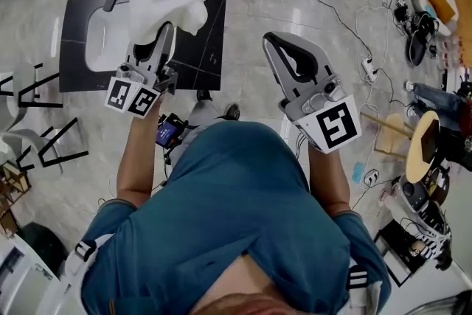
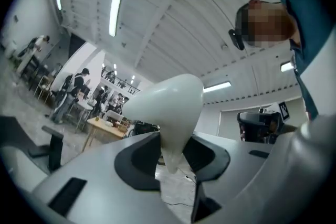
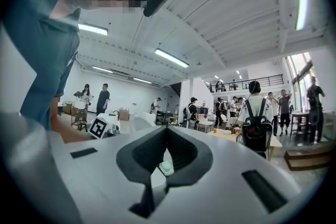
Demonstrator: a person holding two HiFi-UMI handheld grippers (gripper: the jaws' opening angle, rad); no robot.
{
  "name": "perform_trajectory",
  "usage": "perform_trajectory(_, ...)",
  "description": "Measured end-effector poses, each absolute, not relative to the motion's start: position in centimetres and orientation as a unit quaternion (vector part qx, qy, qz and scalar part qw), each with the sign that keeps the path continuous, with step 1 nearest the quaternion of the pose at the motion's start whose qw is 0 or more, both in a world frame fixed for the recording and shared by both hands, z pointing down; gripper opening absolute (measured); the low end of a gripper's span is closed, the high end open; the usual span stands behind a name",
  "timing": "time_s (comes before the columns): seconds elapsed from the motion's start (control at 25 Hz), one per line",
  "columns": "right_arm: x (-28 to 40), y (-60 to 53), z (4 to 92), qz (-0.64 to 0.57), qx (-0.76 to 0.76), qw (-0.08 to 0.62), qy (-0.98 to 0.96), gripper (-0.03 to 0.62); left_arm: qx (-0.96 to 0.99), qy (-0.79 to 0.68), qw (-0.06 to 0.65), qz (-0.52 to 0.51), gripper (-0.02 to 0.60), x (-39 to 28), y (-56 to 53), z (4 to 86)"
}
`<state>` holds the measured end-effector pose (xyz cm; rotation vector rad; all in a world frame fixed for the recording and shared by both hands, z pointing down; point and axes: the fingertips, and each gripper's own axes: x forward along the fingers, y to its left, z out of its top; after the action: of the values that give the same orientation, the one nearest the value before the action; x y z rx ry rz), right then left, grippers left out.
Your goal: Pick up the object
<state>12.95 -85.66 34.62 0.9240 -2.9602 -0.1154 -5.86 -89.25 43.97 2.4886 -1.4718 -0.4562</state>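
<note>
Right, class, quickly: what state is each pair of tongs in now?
Left tongs: closed on the white object.
Right tongs: closed, holding nothing.

Grey floor (image 1: 243, 18) — black mat (image 1: 199, 48), cables (image 1: 330, 7) on it.

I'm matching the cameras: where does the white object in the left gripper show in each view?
Head view: upper left, white object in the left gripper.
Left gripper view: centre, clamped between the jaws.
Right gripper view: probably the small white shape left of centre.
Shared landmark: the person's teal shirt.
</note>
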Motion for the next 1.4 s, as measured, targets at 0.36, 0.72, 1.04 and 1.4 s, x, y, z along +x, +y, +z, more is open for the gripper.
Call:
perform_trajectory(0.36, 12.8, -84.4, 32.7, -0.084, 0.286, -0.004, -0.955, 0.014, 0.862, -0.498, -0.026, -0.087, 0.126, -5.3, -85.8, 35.2)
perform_trajectory(0.72, 13.0, -84.1, 32.3, -0.091, 0.288, 0.008, -0.953, 0.014, 0.857, -0.505, -0.086, -0.051, 0.126, -5.4, -83.8, 32.2)
perform_trajectory(1.04, 13.4, -83.7, 32.9, -0.08, 0.297, 0.017, -0.951, 0.014, 0.859, -0.498, -0.105, -0.051, 0.126, -5.3, -83.0, 31.3)
perform_trajectory(1.4, 12.9, -82.3, 32.7, -0.117, 0.279, 0.01, -0.953, 0.014, 0.854, -0.508, -0.105, -0.048, 0.126, -6.2, -81.7, 31.5)
